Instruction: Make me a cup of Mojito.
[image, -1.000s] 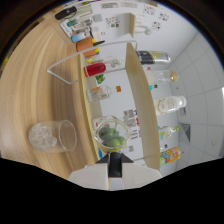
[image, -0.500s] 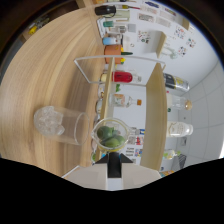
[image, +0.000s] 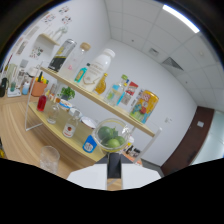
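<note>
Faces up into a room with pale wall and ceiling (image: 150, 30) and a dark brown door (image: 189, 145) off beyond the fingers. Below these, a wooden counter (image: 20, 135) with a long wooden shelf (image: 95, 101) above it, crowded with bottles: among them a tall dark bottle (image: 62, 54), a white bottle (image: 102, 62) and a yellow can (image: 148, 106). On the counter under the shelf, a small red bottle (image: 42, 102) and several little jars, too small to name. Nearer, beside the fingers, an empty tumbler (image: 49, 159) standing apart on the wood.

Closest of all, the mixing glass (image: 112, 136), just ahead of the gripper (image: 114, 169) and seen against the shelf and wall, not resting on the counter. Inside it, green lime pieces (image: 111, 141), with what may be mint among them. Fingers closed in narrow on the base of the glass and carrying it, to judge from its hanging clear of any surface; the contact itself mostly hidden by the white finger bodies.

Step in hand, by this reading: carrying the glass of lime and mint between stations, with muddling or filling yet to come. Next move calls for levelling the tilt, picking a bare patch of counter near the tumbler or below the shelf, lowering gently, and releasing only once the base sits flat.
</note>
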